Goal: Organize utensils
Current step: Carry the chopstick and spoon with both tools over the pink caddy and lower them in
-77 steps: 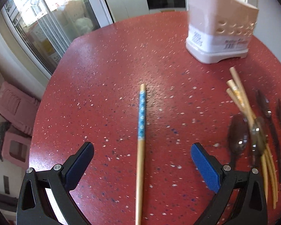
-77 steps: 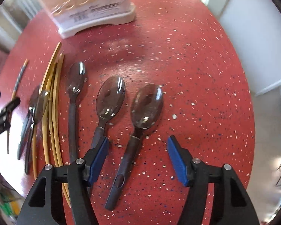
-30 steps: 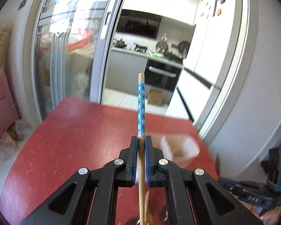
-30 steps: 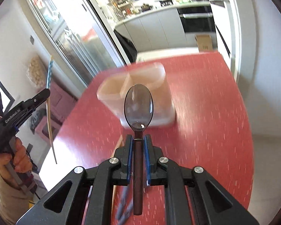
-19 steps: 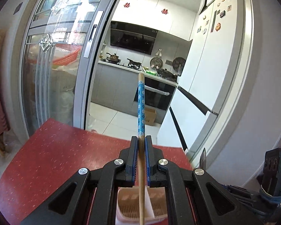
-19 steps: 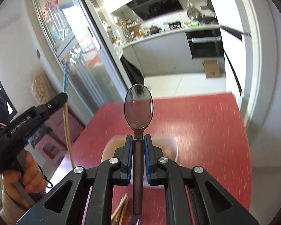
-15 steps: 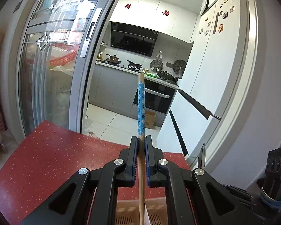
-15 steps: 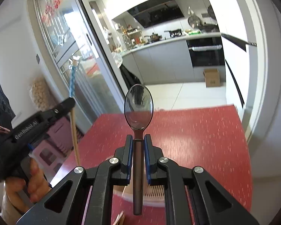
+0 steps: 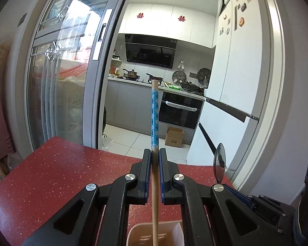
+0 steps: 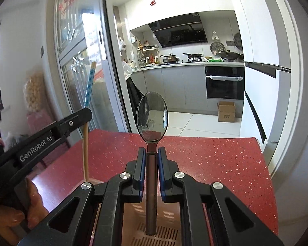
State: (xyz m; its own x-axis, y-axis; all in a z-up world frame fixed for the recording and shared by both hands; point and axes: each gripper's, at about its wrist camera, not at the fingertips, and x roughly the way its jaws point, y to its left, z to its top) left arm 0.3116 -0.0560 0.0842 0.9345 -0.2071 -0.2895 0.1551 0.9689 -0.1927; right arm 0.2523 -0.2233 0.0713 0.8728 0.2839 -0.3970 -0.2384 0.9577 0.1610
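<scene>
While both tools hung over utensil holder [image 10: 154, 234], left gripper [image 9: 154, 176] stayed out of contact with it, jaws clamped on chopstick [image 9: 154, 112]: long axis upright, blue-patterned end up, bare tip down over holder mouth. Right gripper [image 10: 152, 176] pinched spoon [image 10: 152, 119] handle; bowl up, handle end down over holder slots. Beyond holder: red table [image 10: 215, 160], kitchen.

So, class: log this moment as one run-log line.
left tool: shut on chopstick | right tool: shut on spoon | both upright above holder | phase: pre-drop
</scene>
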